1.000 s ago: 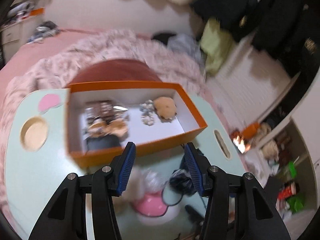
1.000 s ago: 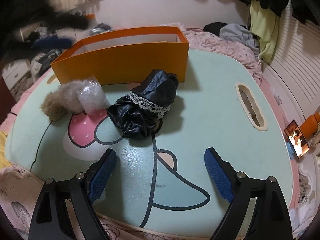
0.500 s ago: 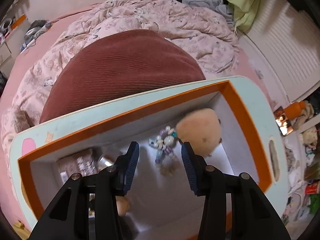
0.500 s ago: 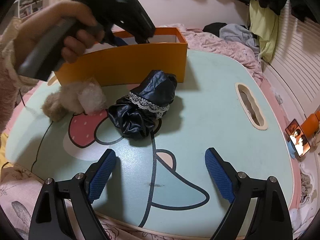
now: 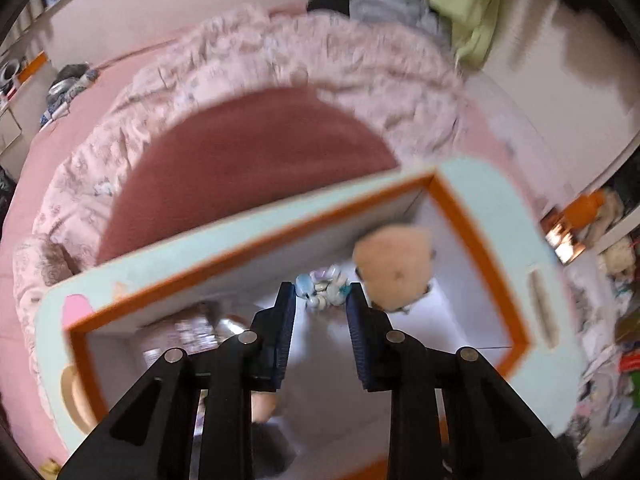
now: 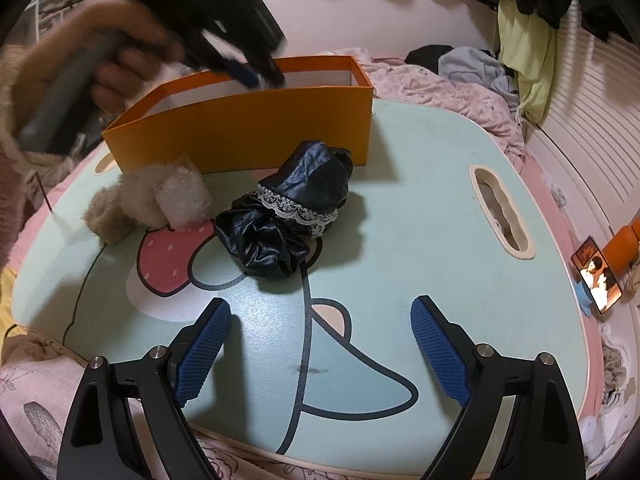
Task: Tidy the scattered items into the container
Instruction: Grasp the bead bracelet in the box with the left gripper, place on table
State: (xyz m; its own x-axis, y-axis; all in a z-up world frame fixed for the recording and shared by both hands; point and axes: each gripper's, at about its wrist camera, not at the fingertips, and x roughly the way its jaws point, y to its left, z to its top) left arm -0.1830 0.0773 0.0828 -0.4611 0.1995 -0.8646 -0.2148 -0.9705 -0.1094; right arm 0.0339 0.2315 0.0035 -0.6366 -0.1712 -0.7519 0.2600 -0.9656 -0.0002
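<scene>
Orange rectangular cardboard box (image 6: 244,132), far ahead of the wide-open, empty right gripper (image 6: 320,344) on the mint worktop (image 6: 420,240), lies directly beneath the part-open, empty left gripper (image 5: 320,300), presumably poised over stowed items.

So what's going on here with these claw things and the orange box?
A person is tidying loose items from a low table into an orange box, holding a claw in each hand. The left claw hangs over the open box, open with nothing in it; a round plush toy and a small beaded trinket already lie inside. The right claw waits wide open above the table. A dark satin cloth and a fluffy beige bundle are not yet packed.
</scene>
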